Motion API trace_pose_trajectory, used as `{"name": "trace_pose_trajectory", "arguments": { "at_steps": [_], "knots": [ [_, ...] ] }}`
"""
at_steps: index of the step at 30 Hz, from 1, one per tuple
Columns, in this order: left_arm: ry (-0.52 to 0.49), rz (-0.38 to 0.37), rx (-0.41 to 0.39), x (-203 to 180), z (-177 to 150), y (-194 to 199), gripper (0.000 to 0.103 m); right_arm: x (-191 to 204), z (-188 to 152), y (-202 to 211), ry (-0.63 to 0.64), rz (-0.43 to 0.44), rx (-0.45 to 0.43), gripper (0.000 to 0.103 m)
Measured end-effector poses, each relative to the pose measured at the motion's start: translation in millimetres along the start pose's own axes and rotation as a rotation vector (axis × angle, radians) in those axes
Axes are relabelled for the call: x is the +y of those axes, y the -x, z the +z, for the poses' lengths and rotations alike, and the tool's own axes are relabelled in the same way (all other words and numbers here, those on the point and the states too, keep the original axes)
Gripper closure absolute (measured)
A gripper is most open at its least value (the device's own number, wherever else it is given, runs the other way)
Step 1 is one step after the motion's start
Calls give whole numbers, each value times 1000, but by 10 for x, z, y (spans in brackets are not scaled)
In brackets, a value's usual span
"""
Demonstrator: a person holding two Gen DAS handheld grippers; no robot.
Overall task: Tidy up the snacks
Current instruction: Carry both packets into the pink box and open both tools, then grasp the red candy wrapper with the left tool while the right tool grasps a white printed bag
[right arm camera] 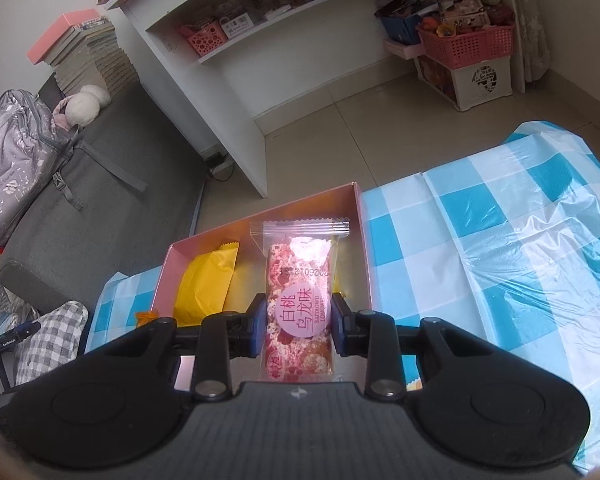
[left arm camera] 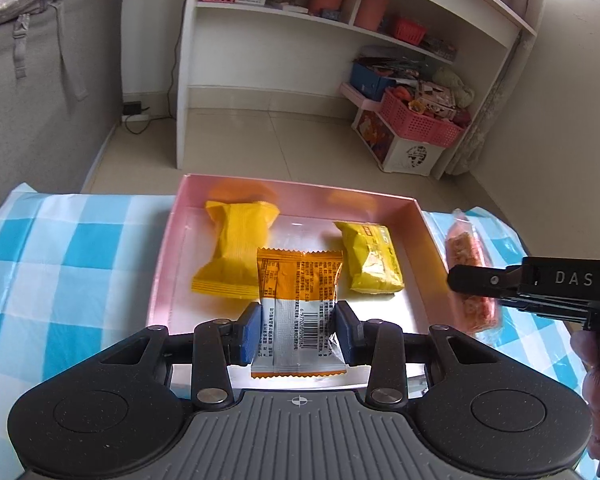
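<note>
Both claws [left arm camera: 296, 322] [right arm camera: 299, 326] angled downward, each clamped on something.

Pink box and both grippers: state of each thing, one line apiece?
Pink box: open, on the checked cloth.
Two yellow packets: lying loose inside the box.
Orange and silver packet: held over the box by the left gripper.
Pink snack bar: clamped in the right gripper, not yet released.

A white wooden bookshelf [left arm camera: 352, 28] stands on pale beige floor tiles [left arm camera: 292, 140] against a cream wall [left arm camera: 572, 92]. A grey fabric sofa [right arm camera: 100, 168] sits left; a blue-and-white checked plastic tablecloth [right arm camera: 500, 216] gleams in daylight.
</note>
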State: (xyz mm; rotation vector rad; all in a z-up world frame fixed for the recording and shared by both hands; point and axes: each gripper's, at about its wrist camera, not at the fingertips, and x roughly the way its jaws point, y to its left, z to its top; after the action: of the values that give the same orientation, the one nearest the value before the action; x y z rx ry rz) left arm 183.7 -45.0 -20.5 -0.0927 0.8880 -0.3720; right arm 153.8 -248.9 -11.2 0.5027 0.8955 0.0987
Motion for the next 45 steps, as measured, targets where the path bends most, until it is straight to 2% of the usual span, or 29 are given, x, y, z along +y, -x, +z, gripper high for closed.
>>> {"name": "trace_pose_trajectory", "arguments": {
  "at_steps": [5,12,14,15,16,18,21,24,29,36,45],
  "knots": [
    [-53,0,34,-137,11,-376,67,20,-15,-213,26,-32,56,74],
    [-82,-6,52,-156,10,-570,66,42,-1,-291,35,-18,70,74],
    [-80,-1,54,-156,6,-592,63,27,16,-286,24,-18,67,70],
    [-79,5,51,-155,-2,-591,61,21,19,-271,17,-17,63,65],
    [-80,10,53,-158,-6,-593,59,19,20,-254,13,-13,60,56],
    [-86,17,56,-173,-24,-571,46,25,28,-234,14,-16,50,47],
    [-85,26,46,-190,-52,-487,33,65,15,-166,30,-20,45,43],
    [-85,25,49,-202,-66,-378,27,111,-12,-69,52,-36,35,34],
    [-103,49,55,-223,-138,-109,19,144,-54,104,57,-41,30,25],
    [-97,81,51,-93,-295,341,10,237,-217,353,79,-41,23,12],
    [-71,155,55,250,-668,856,7,339,-552,538,126,-31,65,10]
  ]
}}
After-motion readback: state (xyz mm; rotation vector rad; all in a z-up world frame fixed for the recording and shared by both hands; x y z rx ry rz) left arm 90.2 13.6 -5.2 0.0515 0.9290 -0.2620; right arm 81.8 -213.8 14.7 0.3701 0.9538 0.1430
